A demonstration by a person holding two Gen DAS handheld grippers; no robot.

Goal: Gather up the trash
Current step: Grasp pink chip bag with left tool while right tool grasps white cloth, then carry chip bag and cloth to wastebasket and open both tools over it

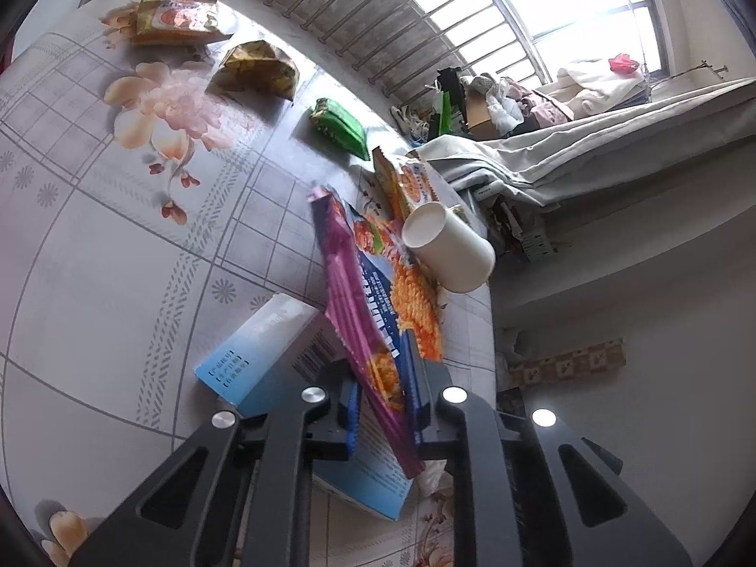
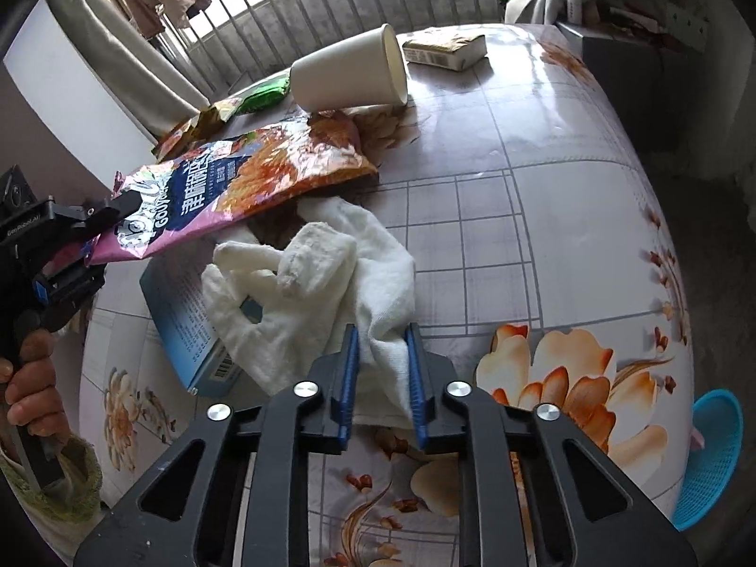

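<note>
A purple and blue snack bag (image 1: 373, 312) lies slanted over a blue box (image 1: 264, 345) on the flowered table (image 1: 118, 236). My left gripper (image 1: 385, 401) is shut on the bag's near end. In the right wrist view that same left gripper (image 2: 113, 208) holds the bag (image 2: 255, 175) up by its end. A crumpled white cloth (image 2: 321, 283) lies partly under the bag and over the blue box (image 2: 184, 312). My right gripper (image 2: 382, 373) is shut on a fold of the cloth. A white paper cup (image 2: 349, 75) lies tipped on its side behind the bag.
A green packet (image 1: 340, 125), a gold wrapper (image 1: 257, 66) and an orange packet (image 1: 175, 16) lie farther back. A small box (image 2: 446, 49) sits beyond the cup. A blue mesh basket (image 2: 713, 458) hangs past the table's right edge. A person's hand (image 2: 28, 378) grips the left handle.
</note>
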